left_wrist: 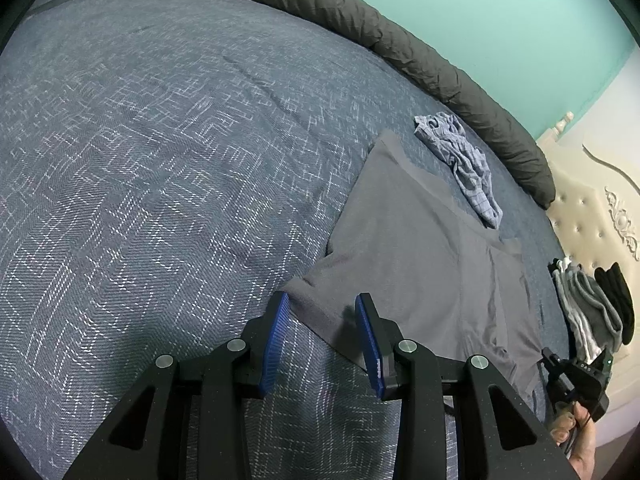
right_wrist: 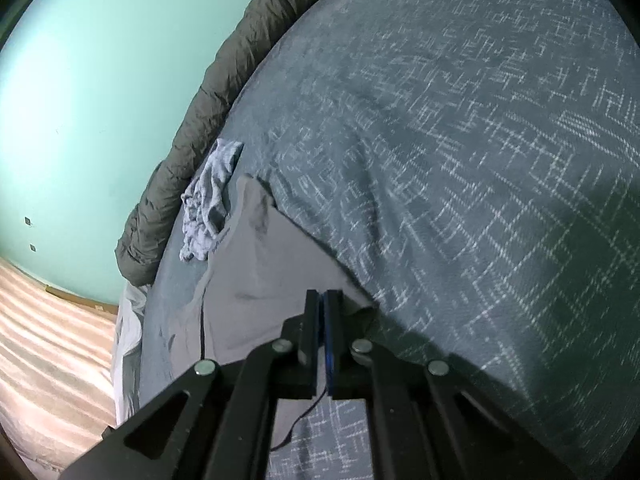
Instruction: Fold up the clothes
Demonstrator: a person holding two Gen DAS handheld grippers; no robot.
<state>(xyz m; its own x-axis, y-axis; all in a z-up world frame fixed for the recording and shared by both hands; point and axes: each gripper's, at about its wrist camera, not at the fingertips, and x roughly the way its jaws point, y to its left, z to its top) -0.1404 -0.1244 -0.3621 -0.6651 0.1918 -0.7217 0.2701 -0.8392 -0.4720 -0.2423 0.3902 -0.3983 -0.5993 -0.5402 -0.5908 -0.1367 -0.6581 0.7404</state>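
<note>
The left claw is held spread over a corner of the one grey garment, laid flat on the bed. The right claw is pressed together, apparently pinching the garment's edge. A one-sided pull could drag and wrinkle it. One crumpled checked garment lies beside; one folded stack is seen.

We can read almost nothing here. The grey garment carries a short dark printed line near its edge at about ten o'clock in the right wrist view, too small and skewed for us to make out. On the black device at four o'clock in the left wrist view, faint pale characters show, illegible.
</note>
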